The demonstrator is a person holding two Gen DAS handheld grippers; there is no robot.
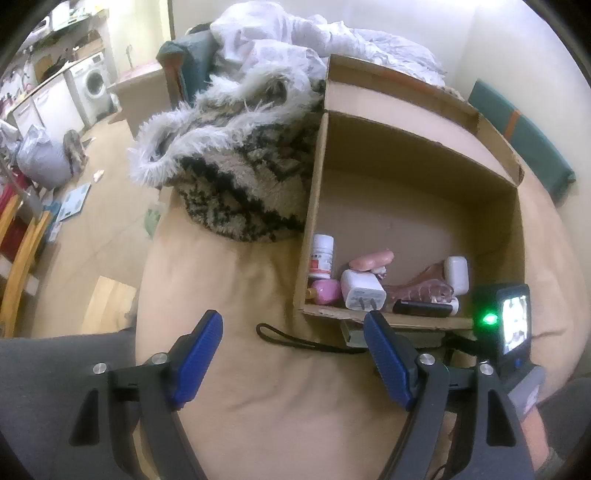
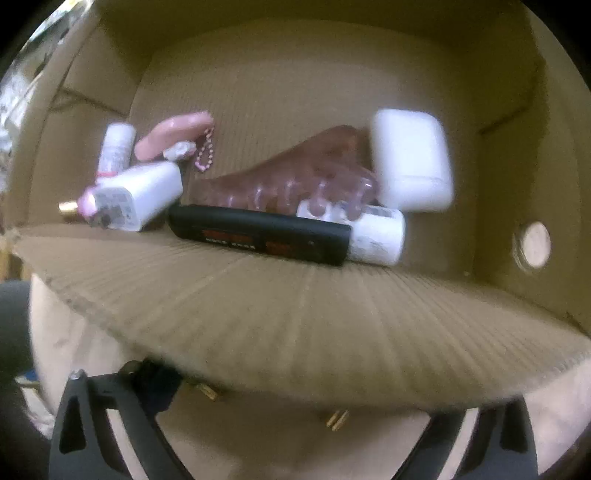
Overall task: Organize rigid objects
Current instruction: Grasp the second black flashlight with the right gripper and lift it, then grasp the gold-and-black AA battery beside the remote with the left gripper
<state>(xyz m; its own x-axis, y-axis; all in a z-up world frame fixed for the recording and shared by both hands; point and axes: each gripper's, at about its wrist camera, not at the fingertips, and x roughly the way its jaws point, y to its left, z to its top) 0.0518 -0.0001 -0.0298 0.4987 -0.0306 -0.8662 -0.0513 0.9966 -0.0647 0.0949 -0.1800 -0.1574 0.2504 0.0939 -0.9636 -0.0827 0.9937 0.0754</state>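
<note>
An open cardboard box [image 1: 413,155] lies on its side on a tan bed cover. Inside lie a white charger [image 1: 362,290], a pill bottle [image 1: 322,256], a pink bottle [image 1: 327,291], a pink soap-like piece [image 1: 371,259], a clear pink comb-like piece [image 1: 421,286], a black bar [image 1: 423,307] and a white case [image 1: 457,273]. My left gripper [image 1: 293,332] is open and empty, in front of the box over a black strap [image 1: 295,338]. In the right wrist view the box flap [image 2: 295,317] hides the right gripper's fingertips; the black bar [image 2: 258,234] and white case [image 2: 410,158] lie beyond.
A furry black-and-white garment [image 1: 236,158] and white bedding [image 1: 295,33] lie left of and behind the box. The right gripper's body with lit screen [image 1: 511,321] sits at the box's front right. Floor clutter and a washing machine [image 1: 92,88] are far left.
</note>
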